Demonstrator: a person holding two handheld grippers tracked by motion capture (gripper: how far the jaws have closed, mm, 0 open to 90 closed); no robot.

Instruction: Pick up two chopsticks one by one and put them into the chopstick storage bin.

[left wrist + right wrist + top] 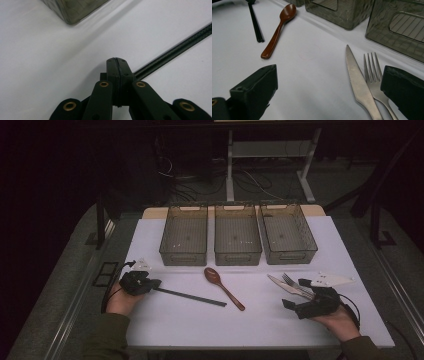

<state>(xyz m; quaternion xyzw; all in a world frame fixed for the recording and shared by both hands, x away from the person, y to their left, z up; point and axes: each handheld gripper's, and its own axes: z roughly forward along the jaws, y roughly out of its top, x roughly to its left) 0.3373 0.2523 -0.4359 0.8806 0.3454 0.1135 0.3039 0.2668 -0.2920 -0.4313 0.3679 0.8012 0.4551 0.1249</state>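
Black chopsticks (192, 296) flat on white table (165, 325), one end beside shut left claw (156, 283), maybe gripped. Brown spoon (223, 288) just right. Knife (286, 287), fork (295, 284) between wide-open, empty right claw (296, 294). Three bins (237, 235) behind.

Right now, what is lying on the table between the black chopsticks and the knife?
The brown spoon lies between the black chopsticks and the knife, with bare white table either side of it. The high view shows this best.
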